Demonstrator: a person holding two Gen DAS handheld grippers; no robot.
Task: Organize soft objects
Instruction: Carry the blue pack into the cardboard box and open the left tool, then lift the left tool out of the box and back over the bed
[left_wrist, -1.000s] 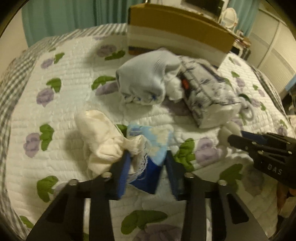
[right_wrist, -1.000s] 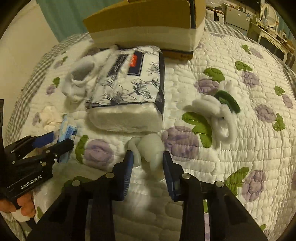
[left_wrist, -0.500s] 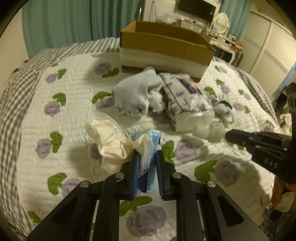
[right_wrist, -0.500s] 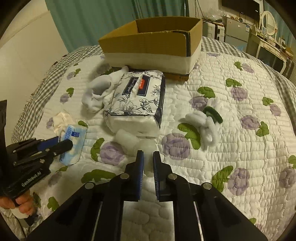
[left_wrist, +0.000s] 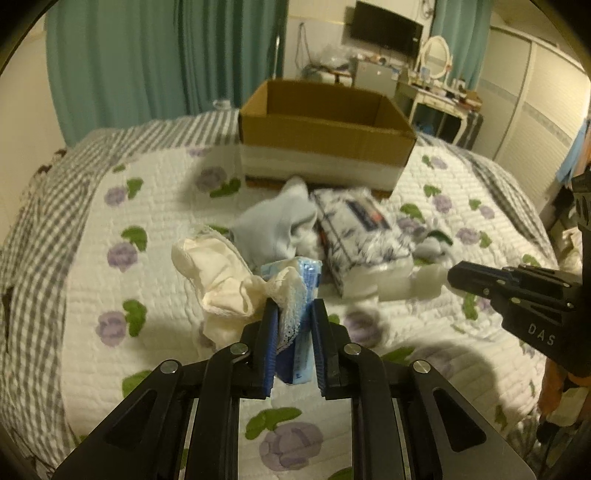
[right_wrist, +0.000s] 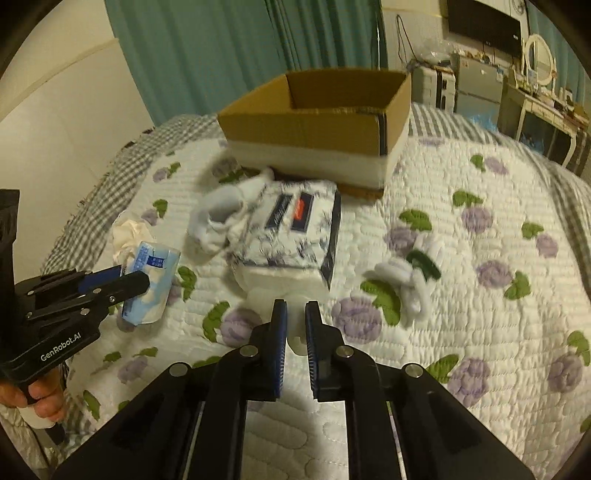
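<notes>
My left gripper (left_wrist: 293, 314) is shut on a blue tissue pack (left_wrist: 301, 354) together with a cream lace cloth (left_wrist: 221, 273), lifted above the bed; both also show in the right wrist view (right_wrist: 151, 284). My right gripper (right_wrist: 295, 314) is shut on a white soft object (right_wrist: 295, 328), which shows in the left wrist view (left_wrist: 410, 282). An open cardboard box (left_wrist: 325, 133) stands at the far side of the bed (right_wrist: 314, 122).
A light blue sock (left_wrist: 275, 229), a floral tissue pack (left_wrist: 365, 236) and a white-and-green fuzzy bundle (right_wrist: 410, 280) lie on the quilted floral bedspread (left_wrist: 147, 258). Curtains, a dresser and a mirror stand beyond the bed.
Both grippers closed on their objects and lifted them up from the bed, pulling back. The box now shows more fully.
</notes>
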